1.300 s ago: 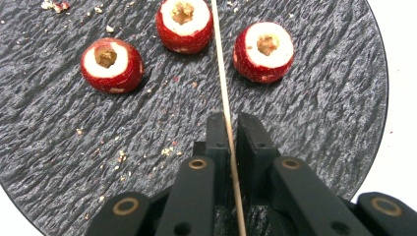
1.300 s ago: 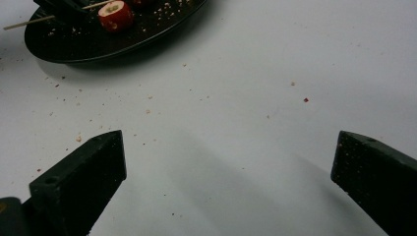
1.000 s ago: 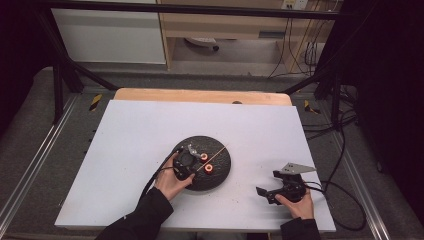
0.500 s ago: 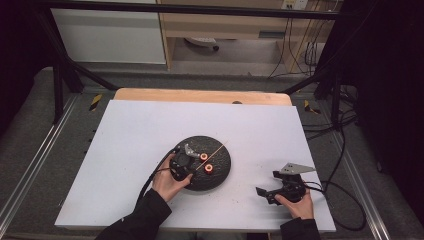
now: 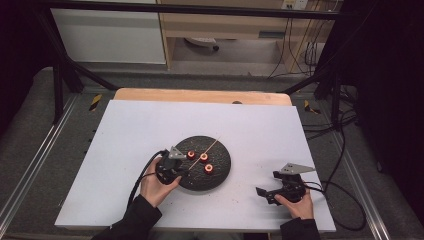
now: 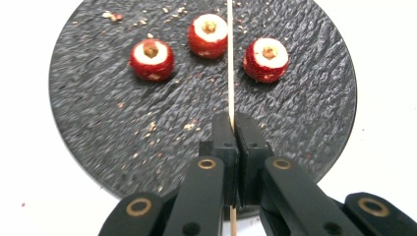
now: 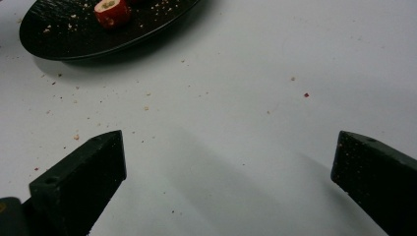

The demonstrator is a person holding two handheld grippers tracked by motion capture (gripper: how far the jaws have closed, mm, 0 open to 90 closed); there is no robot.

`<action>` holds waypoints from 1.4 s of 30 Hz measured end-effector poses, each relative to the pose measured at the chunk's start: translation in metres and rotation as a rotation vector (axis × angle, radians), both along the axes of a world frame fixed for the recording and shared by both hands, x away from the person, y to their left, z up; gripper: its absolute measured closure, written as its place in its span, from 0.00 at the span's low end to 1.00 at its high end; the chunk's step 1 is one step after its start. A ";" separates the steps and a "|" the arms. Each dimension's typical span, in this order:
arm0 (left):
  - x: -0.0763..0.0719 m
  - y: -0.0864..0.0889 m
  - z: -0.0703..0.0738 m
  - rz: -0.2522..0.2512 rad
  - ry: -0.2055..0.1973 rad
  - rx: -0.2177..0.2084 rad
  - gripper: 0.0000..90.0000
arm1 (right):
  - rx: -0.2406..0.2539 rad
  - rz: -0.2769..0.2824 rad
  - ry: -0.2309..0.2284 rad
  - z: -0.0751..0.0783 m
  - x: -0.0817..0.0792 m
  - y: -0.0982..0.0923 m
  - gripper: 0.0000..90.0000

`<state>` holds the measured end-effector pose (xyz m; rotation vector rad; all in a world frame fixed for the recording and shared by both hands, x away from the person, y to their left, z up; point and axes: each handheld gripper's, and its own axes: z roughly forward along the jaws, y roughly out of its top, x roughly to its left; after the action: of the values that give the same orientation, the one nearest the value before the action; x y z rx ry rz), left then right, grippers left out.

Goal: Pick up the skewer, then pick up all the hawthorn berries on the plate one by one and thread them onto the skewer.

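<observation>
You are holding a thin wooden skewer in your left gripper, its jaws closed tight on the stick. The skewer's long axis is running straight away from the jaws, across the round black slate plate, and passing through the gap between the middle red fruit piece and the right one, touching neither that I can tell. The third piece is lying further left. Your right gripper is resting on the white desk, near and right of the plate, jaws standing wide and empty.
</observation>
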<state>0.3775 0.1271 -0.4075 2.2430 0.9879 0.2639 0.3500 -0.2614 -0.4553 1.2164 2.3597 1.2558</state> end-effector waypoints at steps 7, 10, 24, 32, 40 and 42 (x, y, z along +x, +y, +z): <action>-0.013 0.026 0.001 0.026 -0.047 -0.079 0.98 | 0.003 -0.009 0.002 0.000 0.000 0.000 0.01; -0.019 0.034 0.001 0.034 -0.062 -0.109 0.98 | 0.002 -0.009 0.004 0.000 0.000 0.001 0.01; -0.042 0.064 -0.009 0.063 -0.130 -0.207 0.98 | 0.023 -0.022 0.007 0.001 0.000 0.005 0.01; -0.050 0.075 -0.016 0.067 -0.151 -0.214 0.98 | 0.023 -0.015 0.002 0.002 0.000 0.010 0.01; -0.054 0.085 -0.023 0.056 -0.157 -0.218 0.98 | 0.033 -0.017 0.003 0.005 0.001 0.017 0.01; -0.055 0.087 -0.023 0.057 -0.159 -0.219 0.98 | 0.032 -0.011 -0.002 0.006 0.002 0.021 0.01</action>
<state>0.3227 0.2138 -0.4309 1.9667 0.9482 0.3367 0.3516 -0.2408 -0.4490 1.2359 2.3369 1.2955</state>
